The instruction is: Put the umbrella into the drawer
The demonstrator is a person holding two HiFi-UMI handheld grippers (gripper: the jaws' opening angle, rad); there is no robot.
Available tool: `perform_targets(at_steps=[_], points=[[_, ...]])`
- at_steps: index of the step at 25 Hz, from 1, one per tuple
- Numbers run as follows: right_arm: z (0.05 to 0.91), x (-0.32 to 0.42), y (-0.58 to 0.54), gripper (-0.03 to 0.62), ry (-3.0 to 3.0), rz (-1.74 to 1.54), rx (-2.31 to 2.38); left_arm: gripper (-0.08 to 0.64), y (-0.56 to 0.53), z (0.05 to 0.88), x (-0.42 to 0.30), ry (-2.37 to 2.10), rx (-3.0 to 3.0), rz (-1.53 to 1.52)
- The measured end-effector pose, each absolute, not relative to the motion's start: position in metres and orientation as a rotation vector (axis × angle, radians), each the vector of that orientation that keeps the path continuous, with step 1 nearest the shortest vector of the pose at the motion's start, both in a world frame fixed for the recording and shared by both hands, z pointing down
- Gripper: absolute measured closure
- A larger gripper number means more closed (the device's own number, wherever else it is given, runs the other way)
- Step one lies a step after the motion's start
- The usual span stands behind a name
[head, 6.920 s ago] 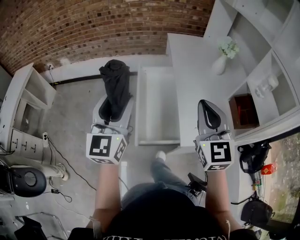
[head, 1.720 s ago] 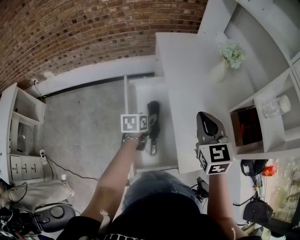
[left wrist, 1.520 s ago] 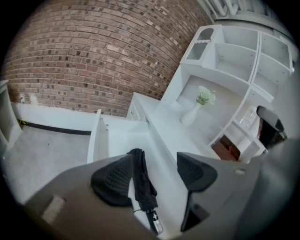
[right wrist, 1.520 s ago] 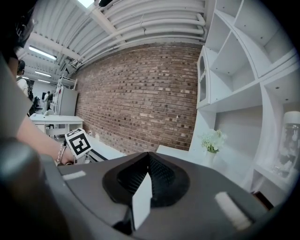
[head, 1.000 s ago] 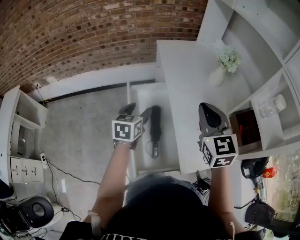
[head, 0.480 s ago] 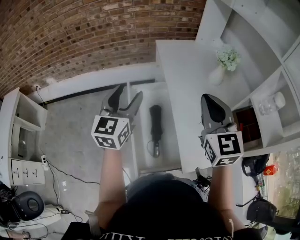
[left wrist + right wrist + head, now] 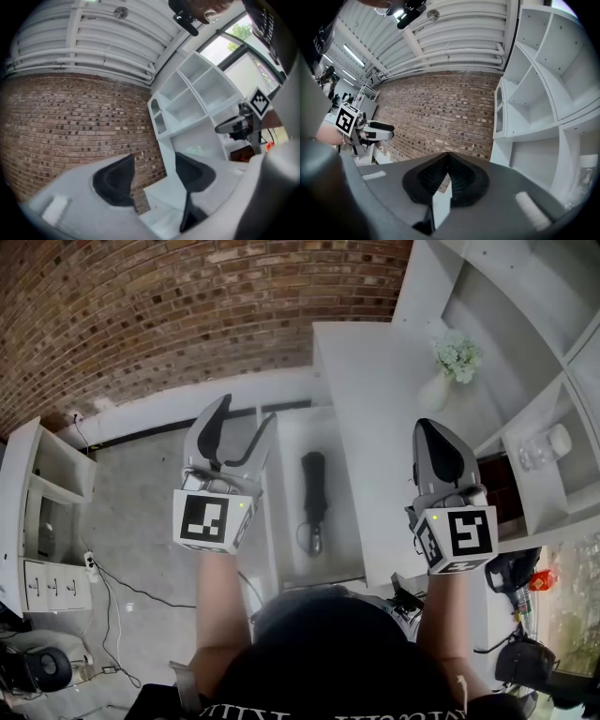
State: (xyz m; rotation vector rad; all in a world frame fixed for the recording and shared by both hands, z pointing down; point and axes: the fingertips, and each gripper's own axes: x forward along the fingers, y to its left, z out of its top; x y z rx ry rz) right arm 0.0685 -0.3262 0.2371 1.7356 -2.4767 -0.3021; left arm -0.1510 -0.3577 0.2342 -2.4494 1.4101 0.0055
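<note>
The black folded umbrella (image 7: 312, 488) lies lengthwise on the floor of the open white drawer (image 7: 345, 532), handle end toward me. My left gripper (image 7: 246, 413) hangs high above the drawer's left wall, well clear of the umbrella. Its jaws are wide and closing, with nothing between them. In the left gripper view this gripper (image 7: 154, 160) points at the brick wall and shelves, and the umbrella is out of sight. Over the white desk my right gripper (image 7: 429, 426) is shut and empty. The right gripper view shows that gripper's (image 7: 447, 158) pads meeting.
A white desk (image 7: 375, 399) flanks the drawer on the right and carries a vase of white flowers (image 7: 448, 357). White shelving (image 7: 525, 371) holding a reddish box (image 7: 492, 488) stands further right. A low white shelf unit (image 7: 47, 484) and cables (image 7: 122, 587) are on the floor at left.
My left gripper has risen out of the drawer and swung level, leaving the umbrella lying inside. The right gripper has lifted slightly.
</note>
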Motion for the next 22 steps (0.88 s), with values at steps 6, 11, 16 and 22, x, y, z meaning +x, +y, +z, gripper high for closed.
perform_targets(at_steps=[6, 11, 16, 22], points=[[0.226, 0.081, -0.322, 0.589, -2.461, -0.314, 1.809, 0.304, -0.350, 0.219, -0.146, 1.377, -2.413, 0.027], [0.228, 0.083, -0.317, 0.589, -2.458, -0.324, 1.804, 0.407, -0.347, 0.219, -0.152, 1.438, -2.377, 0.033], [0.228, 0.082, -0.314, 0.589, -2.461, -0.333, 1.790, 0.561, -0.345, 0.215, -0.157, 1.488, -2.346, 0.075], [0.227, 0.081, -0.313, 0.589, -2.462, -0.343, 1.782, 0.561, -0.345, 0.215, -0.157, 1.497, -2.359, 0.079]])
